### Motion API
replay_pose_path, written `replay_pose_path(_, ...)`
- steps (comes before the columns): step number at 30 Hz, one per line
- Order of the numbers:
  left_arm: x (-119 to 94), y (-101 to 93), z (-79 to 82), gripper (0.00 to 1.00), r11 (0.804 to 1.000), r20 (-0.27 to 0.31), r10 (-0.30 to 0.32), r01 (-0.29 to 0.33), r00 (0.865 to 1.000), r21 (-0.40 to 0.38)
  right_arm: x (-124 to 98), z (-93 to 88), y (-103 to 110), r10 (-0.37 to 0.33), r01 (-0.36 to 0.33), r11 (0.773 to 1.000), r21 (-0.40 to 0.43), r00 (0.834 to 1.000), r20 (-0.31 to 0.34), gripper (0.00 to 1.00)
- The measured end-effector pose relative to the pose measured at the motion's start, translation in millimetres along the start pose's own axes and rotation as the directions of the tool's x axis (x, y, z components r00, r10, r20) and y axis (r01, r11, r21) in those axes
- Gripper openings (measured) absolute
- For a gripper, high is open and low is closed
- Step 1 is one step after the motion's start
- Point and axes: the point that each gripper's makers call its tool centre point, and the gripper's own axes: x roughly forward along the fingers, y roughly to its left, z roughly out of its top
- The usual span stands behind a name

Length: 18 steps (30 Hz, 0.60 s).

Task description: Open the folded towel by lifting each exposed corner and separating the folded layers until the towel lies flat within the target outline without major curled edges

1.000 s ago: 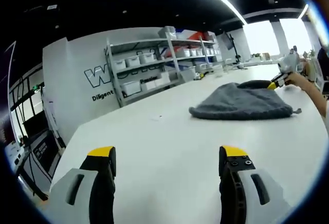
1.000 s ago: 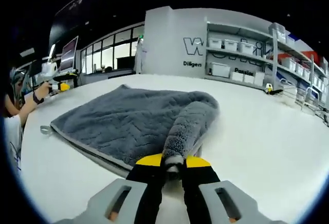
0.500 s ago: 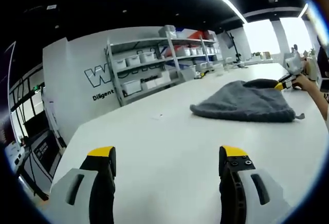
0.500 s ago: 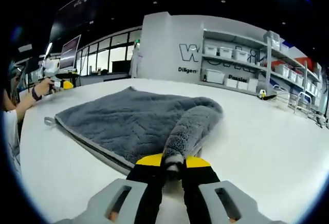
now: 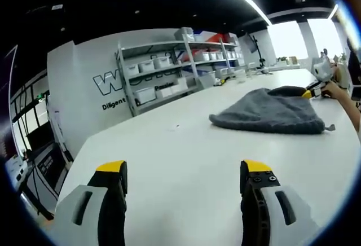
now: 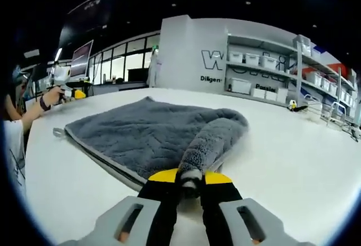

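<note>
Grey towel (image 6: pixel 152 136) lies folded on the white bench (image 6: pixel 282 150), one corner pulled up into a rolled strip that runs into the right gripper (image 6: pixel 190 179), whose yellow-tipped jaws are closed tight on it. In the left gripper view the towel (image 5: pixel 265 113) sits well apart from the left gripper (image 5: pixel 183 172), jaws wide open w/ nothing between them, low over bare bench (image 5: pixel 180 144). Beyond: wall w/ lettering (image 5: pixel 113 85), shelf rack w/ bins (image 5: pixel 169 68), and a person's hand (image 5: pixel 330 88) at the bench's far side just beside the towel.
</note>
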Motion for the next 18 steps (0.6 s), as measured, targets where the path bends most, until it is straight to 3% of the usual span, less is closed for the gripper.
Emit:
replay_pose_path(8, -0.1, -1.6, 0.9, 0.81, 1.0, 0.002, -0.005, 0.005, 1.0, -0.001, -3.4, 5.1, -3.9, 0.06, -0.053, 0.991, -0.123, 0.997, 0.048, 0.22)
replay_pose_path(18, 0.5, -1.6, -1.1, 0.81, 1.0, -0.004, -0.005, 0.005, 1.0, -0.003, -14.4, 7.7, -16.1, 0.095, -0.084, 0.99, -0.116, 0.991, 0.092, 0.52)
